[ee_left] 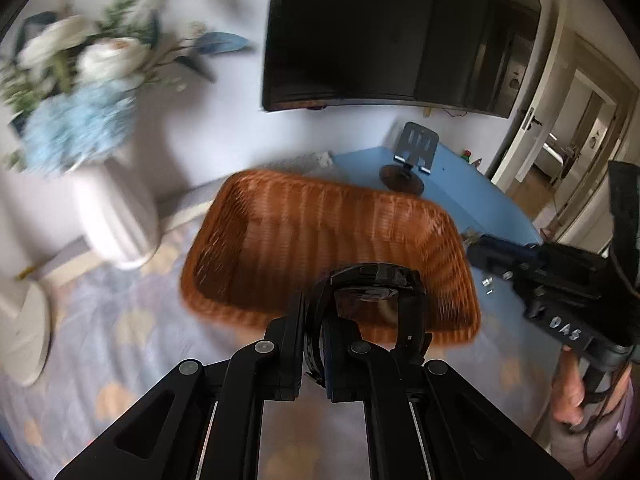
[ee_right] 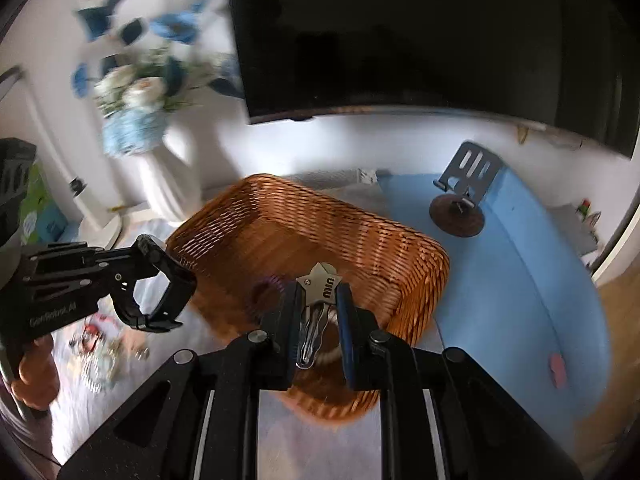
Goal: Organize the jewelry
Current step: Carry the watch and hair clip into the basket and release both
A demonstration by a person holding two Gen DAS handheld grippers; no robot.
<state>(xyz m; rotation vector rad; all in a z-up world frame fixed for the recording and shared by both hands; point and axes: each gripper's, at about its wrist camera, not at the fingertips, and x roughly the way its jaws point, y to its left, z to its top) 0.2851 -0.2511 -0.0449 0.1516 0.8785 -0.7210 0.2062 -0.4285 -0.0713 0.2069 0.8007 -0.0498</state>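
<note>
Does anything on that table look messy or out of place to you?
Yes: a small heap of jewelry lies jumbled on the cloth left of the wicker basket, too blurred to name the pieces. A small pink thing lies alone on the blue surface. Nothing looks spilled or broken.

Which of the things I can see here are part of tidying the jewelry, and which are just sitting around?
Part of the job:
- black watch, held in the left gripper
- star hair clip, held in the right gripper
- wicker basket
- loose jewelry pile on the cloth

Just lying about:
- vase of flowers
- phone stand
- wall screen
</note>
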